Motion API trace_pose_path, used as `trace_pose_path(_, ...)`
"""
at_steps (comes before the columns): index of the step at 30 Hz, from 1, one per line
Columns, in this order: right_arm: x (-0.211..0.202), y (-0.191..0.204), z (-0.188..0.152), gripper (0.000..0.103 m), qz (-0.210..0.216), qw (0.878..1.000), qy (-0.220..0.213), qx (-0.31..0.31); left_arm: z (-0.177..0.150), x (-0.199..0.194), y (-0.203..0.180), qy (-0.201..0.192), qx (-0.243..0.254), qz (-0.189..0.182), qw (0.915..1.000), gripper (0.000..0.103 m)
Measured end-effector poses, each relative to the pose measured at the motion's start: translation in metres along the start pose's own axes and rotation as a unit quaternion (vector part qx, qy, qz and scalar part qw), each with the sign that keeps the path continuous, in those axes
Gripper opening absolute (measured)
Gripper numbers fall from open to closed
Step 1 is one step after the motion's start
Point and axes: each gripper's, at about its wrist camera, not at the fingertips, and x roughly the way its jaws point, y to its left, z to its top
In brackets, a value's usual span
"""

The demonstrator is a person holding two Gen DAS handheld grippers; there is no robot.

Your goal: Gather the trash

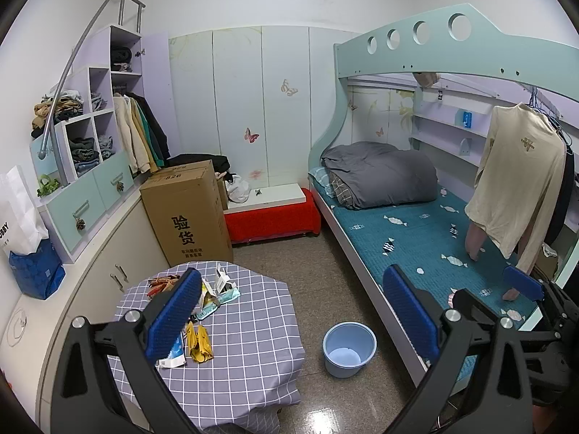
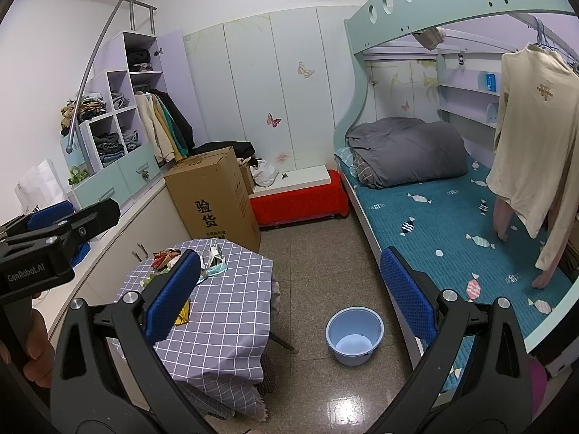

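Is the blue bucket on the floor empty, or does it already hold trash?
Empty: the bucket stands upright, its bare bottom showing in both views.

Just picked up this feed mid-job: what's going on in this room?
A person holds two grippers, both open and empty, aimed over the small checked table. Wrappers and torn packets lie on it, none picked up yet. A light blue bucket stands on the floor between table and bed, apparently empty.
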Motion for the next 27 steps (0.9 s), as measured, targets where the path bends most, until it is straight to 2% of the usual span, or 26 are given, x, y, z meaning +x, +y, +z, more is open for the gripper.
trace_pose_path(27,0.009,-0.006,-0.005,0.097,0.001,1.0,0.007,0.002,-0.005,0.007,-0.023,0.002,-0.001,-0.001,1.0,0.098)
